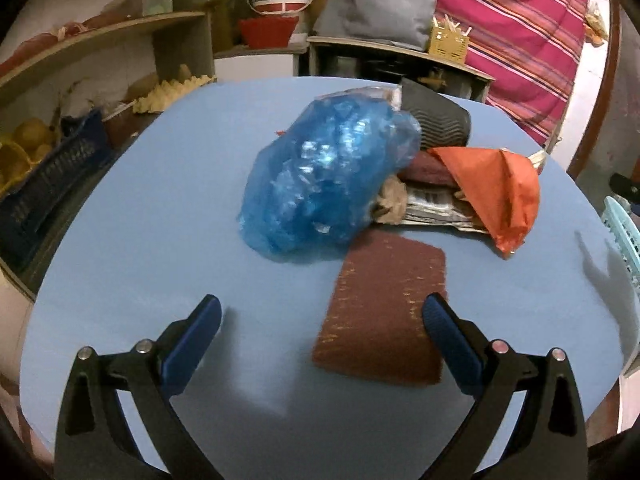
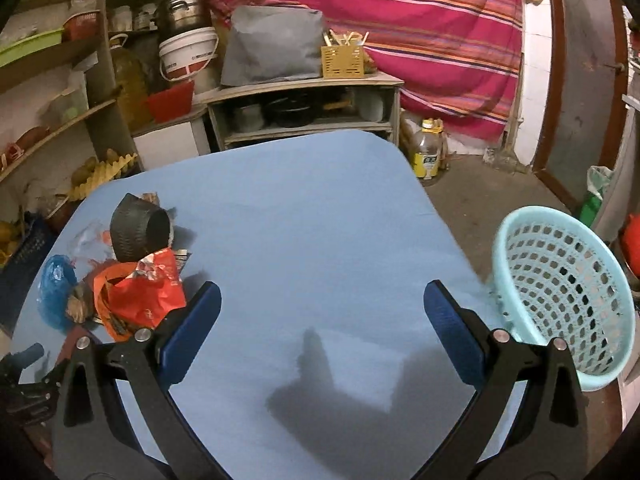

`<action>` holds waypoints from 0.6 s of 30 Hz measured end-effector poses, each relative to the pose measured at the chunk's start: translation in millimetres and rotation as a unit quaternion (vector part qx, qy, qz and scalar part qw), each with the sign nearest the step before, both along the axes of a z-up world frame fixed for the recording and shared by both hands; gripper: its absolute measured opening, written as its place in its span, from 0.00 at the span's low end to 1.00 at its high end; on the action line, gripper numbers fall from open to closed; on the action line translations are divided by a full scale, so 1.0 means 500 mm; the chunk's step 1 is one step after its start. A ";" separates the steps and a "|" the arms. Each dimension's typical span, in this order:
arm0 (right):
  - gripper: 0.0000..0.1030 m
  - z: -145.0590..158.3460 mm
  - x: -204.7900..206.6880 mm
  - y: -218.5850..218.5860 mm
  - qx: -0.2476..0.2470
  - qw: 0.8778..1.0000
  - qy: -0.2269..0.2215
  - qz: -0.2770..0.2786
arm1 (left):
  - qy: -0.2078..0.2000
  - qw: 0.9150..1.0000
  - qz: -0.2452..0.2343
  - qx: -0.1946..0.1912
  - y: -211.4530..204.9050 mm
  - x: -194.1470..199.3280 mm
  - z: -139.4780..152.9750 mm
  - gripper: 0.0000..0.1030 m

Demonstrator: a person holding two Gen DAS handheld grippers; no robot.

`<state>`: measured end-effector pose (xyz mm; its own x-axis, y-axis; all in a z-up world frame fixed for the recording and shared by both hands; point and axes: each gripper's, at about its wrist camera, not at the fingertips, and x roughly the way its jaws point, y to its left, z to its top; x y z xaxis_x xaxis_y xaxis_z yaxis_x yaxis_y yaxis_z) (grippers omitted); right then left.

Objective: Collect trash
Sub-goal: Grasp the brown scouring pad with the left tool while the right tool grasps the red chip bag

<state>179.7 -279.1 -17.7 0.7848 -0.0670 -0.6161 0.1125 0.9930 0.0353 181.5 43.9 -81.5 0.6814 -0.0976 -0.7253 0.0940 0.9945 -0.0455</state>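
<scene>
A pile of trash lies on the blue table (image 1: pixel 140 240). In the left wrist view I see a crumpled blue plastic bag (image 1: pixel 320 176), an orange wrapper (image 1: pixel 500 192), a dark ribbed roll (image 1: pixel 436 120), printed paper (image 1: pixel 432 208) and a flat maroon scrub pad (image 1: pixel 384 308). My left gripper (image 1: pixel 320 320) is open and empty, just short of the pad and bag. My right gripper (image 2: pixel 322 308) is open and empty over bare table (image 2: pixel 320 220). The pile sits to its left: orange wrapper (image 2: pixel 140 292), blue bag (image 2: pixel 56 292), ribbed roll (image 2: pixel 140 232). A light-blue mesh basket (image 2: pixel 560 292) stands at the table's right edge.
Wooden shelves (image 2: pixel 60 120) with clutter stand on the left, a low shelf unit (image 2: pixel 304 108) behind the table, with a white bucket (image 2: pixel 188 56) and striped cloth (image 2: pixel 420 20). A bottle (image 2: pixel 428 152) stands on the floor. A dark-blue crate (image 1: pixel 52 188) sits left of the table.
</scene>
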 end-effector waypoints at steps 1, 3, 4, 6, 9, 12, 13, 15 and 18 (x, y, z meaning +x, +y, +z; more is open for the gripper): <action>0.96 -0.001 0.004 0.009 -0.005 1.000 0.001 0.004 | 0.000 1.000 -0.007 0.002 -0.006 0.001 0.000 0.96; 0.96 -0.006 0.010 0.026 -0.016 1.000 0.004 0.009 | -0.001 1.000 -0.022 0.009 -0.020 0.000 -0.001 0.96; 0.96 -0.008 0.013 0.034 -0.021 1.000 0.005 0.013 | 0.002 0.999 -0.030 0.009 -0.025 0.001 -0.001 0.96; 0.96 -0.012 0.019 0.049 -0.027 0.999 0.007 0.020 | 0.012 0.999 -0.046 0.011 -0.034 0.005 -0.007 0.96; 0.96 -0.019 0.029 0.071 -0.035 0.999 0.011 0.033 | 0.023 0.998 -0.060 0.022 -0.047 0.013 -0.012 0.96; 0.96 -0.026 0.040 0.090 -0.034 0.998 0.016 0.045 | 0.017 0.998 -0.065 0.014 -0.048 0.013 -0.009 0.94; 0.96 -0.028 0.042 0.097 -0.033 0.998 0.018 0.049 | 0.017 0.997 -0.068 0.014 -0.049 0.013 -0.009 0.85; 0.96 -0.030 0.047 0.111 -0.031 0.998 0.019 0.059 | 0.016 0.997 -0.078 0.025 -0.053 0.012 -0.010 0.69; 0.96 -0.029 0.051 0.144 -0.036 0.996 0.014 0.078 | 0.016 0.996 -0.088 0.023 -0.054 0.010 -0.005 0.61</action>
<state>205.1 -207.2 -32.0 0.7716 0.0103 -0.6360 -0.0444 0.9983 -0.0377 186.4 16.9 -84.0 0.6336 -0.1796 -0.7525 0.2670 0.9637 -0.0052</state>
